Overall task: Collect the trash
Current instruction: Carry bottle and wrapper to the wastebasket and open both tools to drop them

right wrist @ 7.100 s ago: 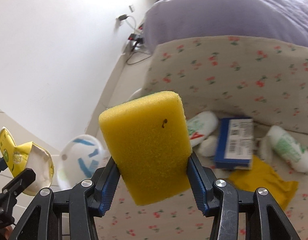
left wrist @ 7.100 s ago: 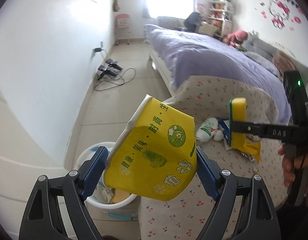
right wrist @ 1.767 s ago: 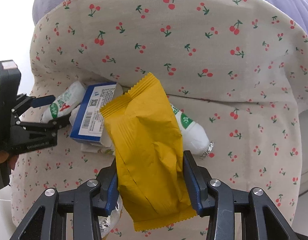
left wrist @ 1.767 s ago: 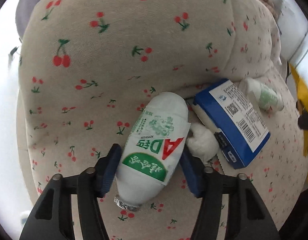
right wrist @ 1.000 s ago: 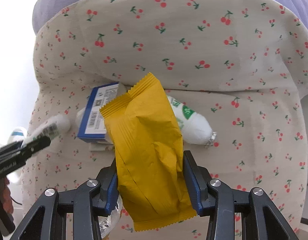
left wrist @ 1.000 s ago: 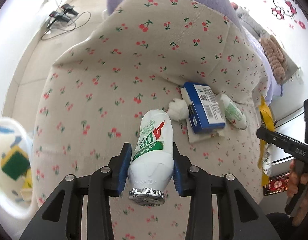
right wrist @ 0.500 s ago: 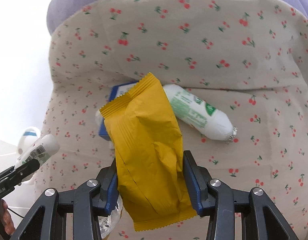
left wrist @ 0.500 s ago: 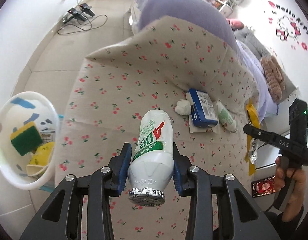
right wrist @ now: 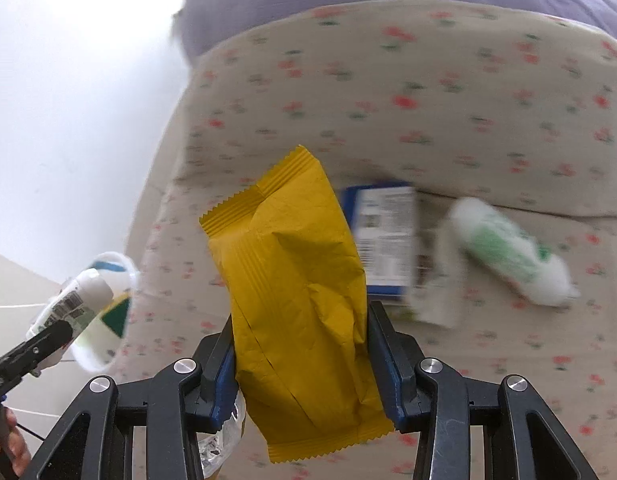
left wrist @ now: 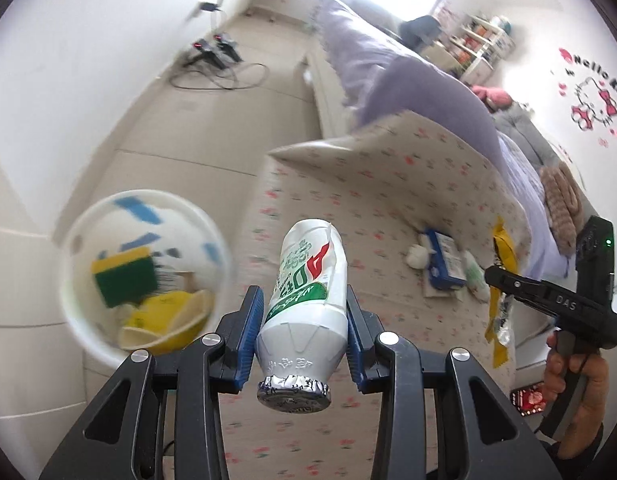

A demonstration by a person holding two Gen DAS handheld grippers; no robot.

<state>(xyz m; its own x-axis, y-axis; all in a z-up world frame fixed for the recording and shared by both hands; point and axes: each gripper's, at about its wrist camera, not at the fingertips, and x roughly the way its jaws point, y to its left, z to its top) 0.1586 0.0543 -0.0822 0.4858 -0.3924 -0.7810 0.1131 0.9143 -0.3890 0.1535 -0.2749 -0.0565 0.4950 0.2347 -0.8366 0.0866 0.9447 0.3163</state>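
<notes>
Already pinched in the left gripper (left wrist: 300,330), the bottle (left wrist: 306,300) could slip past the bin (left wrist: 144,272); right gripper (right wrist: 304,364) pinches a wrapper (right wrist: 296,292) (thin, floppy).

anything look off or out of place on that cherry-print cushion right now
Yes: litter lies on the cherry-print cushion: a blue box, a white-and-green bottle on its side, and a white wad. The held bottle looks dented at its base.
</notes>
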